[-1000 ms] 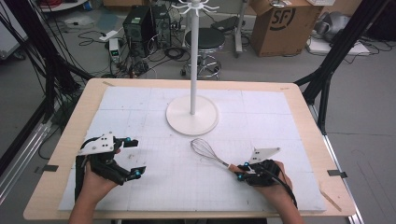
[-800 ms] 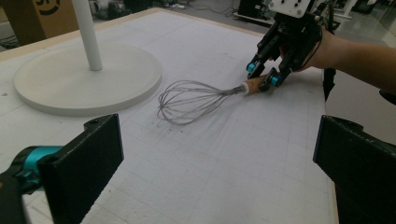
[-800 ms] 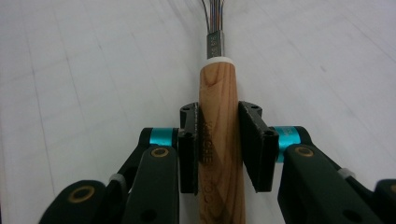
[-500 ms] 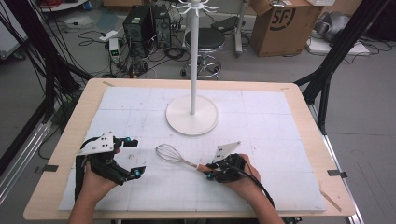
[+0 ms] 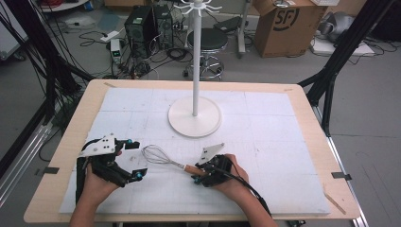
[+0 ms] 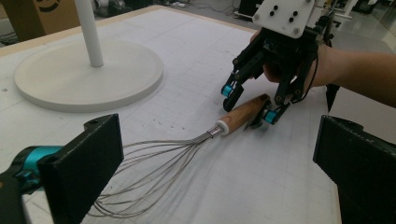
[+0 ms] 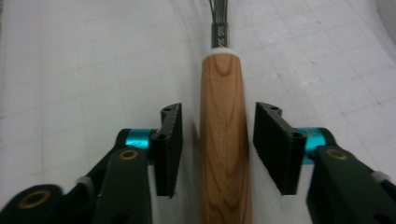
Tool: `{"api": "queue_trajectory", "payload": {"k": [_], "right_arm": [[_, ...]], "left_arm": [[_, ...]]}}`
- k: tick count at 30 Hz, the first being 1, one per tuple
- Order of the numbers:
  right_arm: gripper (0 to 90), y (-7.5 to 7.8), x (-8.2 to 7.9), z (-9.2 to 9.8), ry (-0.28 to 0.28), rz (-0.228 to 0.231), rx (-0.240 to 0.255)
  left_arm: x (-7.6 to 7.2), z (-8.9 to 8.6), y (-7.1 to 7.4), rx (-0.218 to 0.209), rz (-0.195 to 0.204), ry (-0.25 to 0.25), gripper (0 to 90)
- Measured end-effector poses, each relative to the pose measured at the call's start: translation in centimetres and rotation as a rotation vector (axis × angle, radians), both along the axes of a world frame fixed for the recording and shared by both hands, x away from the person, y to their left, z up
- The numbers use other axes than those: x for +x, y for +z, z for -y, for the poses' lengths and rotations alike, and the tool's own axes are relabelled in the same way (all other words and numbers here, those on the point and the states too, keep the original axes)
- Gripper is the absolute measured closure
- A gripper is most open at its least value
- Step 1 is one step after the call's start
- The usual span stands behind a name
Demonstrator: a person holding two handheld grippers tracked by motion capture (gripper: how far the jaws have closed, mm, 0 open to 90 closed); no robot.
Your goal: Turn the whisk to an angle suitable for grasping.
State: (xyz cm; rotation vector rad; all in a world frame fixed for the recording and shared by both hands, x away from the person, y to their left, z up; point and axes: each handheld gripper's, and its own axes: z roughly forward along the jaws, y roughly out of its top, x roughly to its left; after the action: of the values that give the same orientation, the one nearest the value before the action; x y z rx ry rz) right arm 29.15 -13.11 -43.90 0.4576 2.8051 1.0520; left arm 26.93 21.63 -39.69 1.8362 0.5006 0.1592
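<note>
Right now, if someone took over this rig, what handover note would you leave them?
Right gripper: jaws have just been opening; the whisk handle lies between them with a gap on each side, so it is released.
Left gripper: open, holding nothing, resting by the whisk's wire head.
Whisk: flat on the white mat, in front of the stand, wire end toward the left gripper.
Done: whisk slid leftward across the mat and let go.
Left: probably the left gripper takes it; it hangs on no hook yet.

Lab or test bay: grey concrete floor, black rig struts [image 5: 45, 66] upper left, electronics box [image 5: 140, 26] amid loose cables, stool [image 5: 208, 42] top centre, cardboard carton [image 5: 283, 23] upper right.
</note>
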Motion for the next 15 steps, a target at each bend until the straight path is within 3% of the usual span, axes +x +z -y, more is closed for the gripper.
{"api": "queue_trajectory", "payload": {"k": [7, 11, 13, 15], "right_arm": [[47.6, 0.1, -0.9, 2.8, -0.040, -0.001, -0.016], [57.2, 0.0, -1.2, 3.9, -0.040, -0.010, -0.005], [65.2, 0.0, -1.2, 3.9, -0.039, -0.020, -0.001], [67.6, 0.0, -1.2, 3.7, -0.022, -0.013, -0.008]], "left_arm": [[0.0, 0.1, 0.0, -0.001, -0.001, -0.002, 2.2], [0.0, 0.2, 0.0, 0.002, 0.001, -0.001, 2.2], [0.0, 0.3, 0.1, 0.000, -0.002, -0.002, 2.2], [0.0, 0.4, 0.1, -0.002, 0.001, -0.009, 2.2]]}}
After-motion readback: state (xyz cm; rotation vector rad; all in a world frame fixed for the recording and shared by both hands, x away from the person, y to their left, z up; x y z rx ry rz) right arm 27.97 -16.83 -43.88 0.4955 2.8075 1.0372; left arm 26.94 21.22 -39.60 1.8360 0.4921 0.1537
